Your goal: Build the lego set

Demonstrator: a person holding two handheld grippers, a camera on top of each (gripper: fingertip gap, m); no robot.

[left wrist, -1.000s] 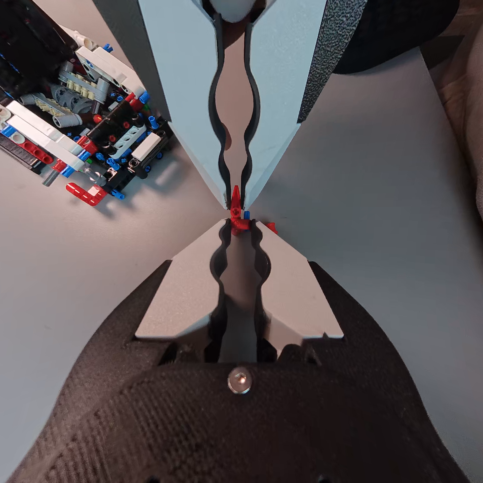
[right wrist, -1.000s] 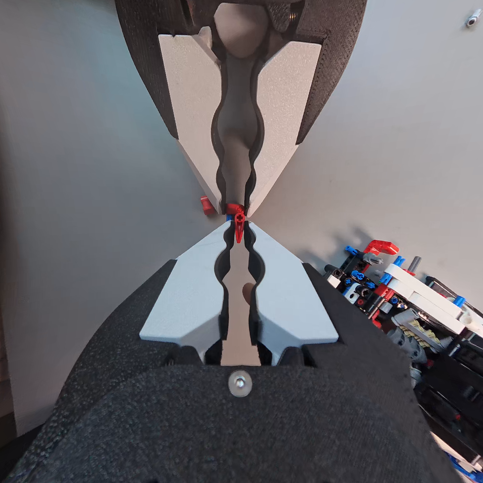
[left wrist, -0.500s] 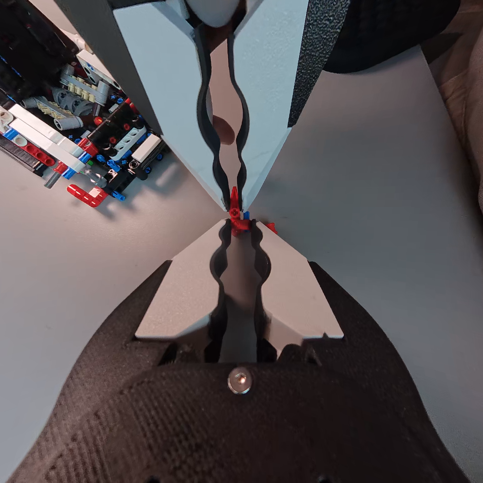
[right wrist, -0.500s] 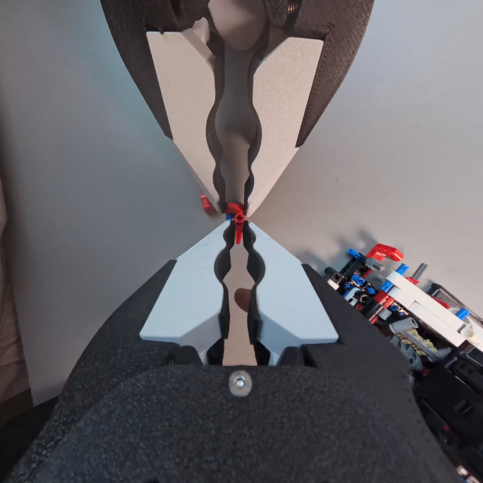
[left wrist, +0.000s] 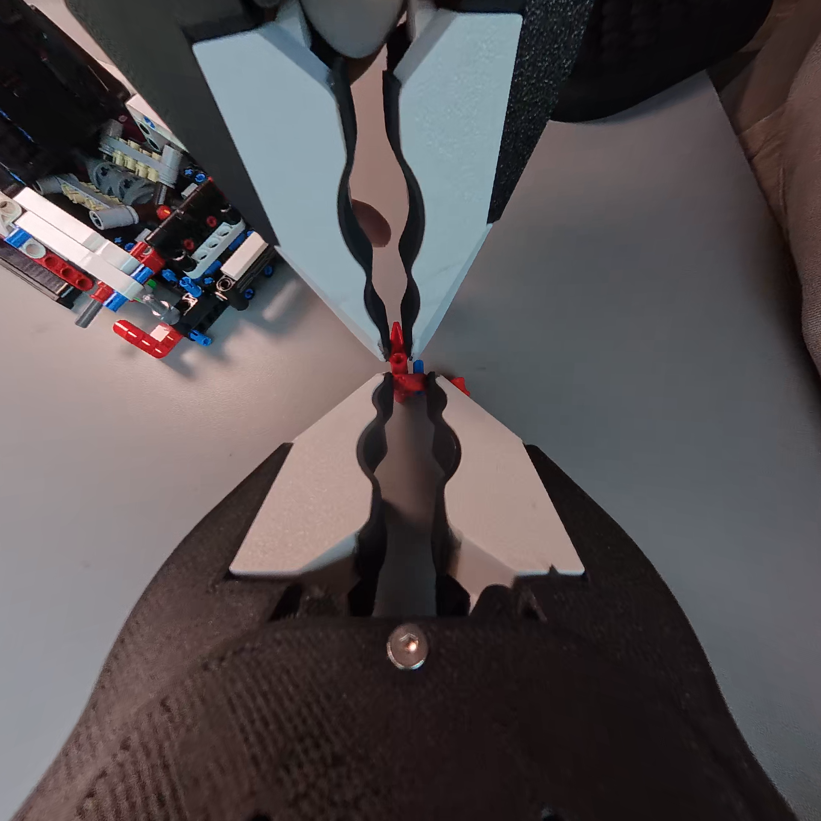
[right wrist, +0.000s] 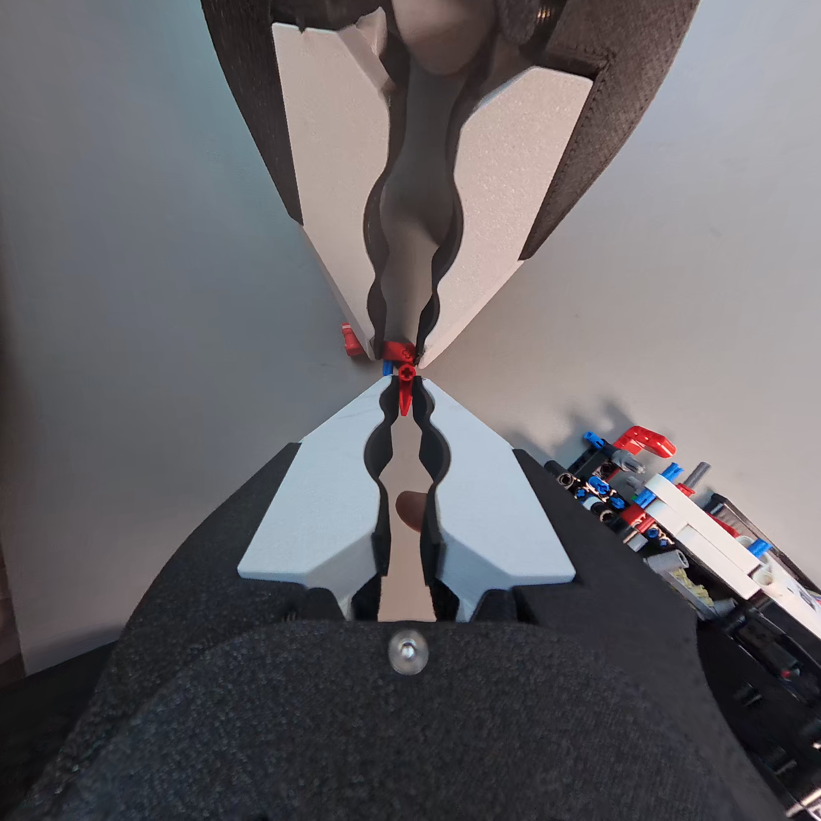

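Observation:
My left gripper is shut on a small red connector with a blue pin in it. My right gripper is shut on a thin red pointed piece. The two grippers meet tip to tip above the grey table, and the pointed piece's round end touches the connector. In the left wrist view the right gripper comes in from above with the pointed piece. The part-built lego model lies to the left, and it shows at the right in the right wrist view.
A loose red L-shaped beam lies at the model's near corner. A small loose red piece lies on the table just beside the left gripper's tip. The table edge and a brown surface are at the right of the left wrist view. My left and right fingertips are right by each other.
The two grippers have tilted relative to each other about the joined tips; the right gripper's body leans more to the left in the left wrist view. Both pieces stay held and touching.

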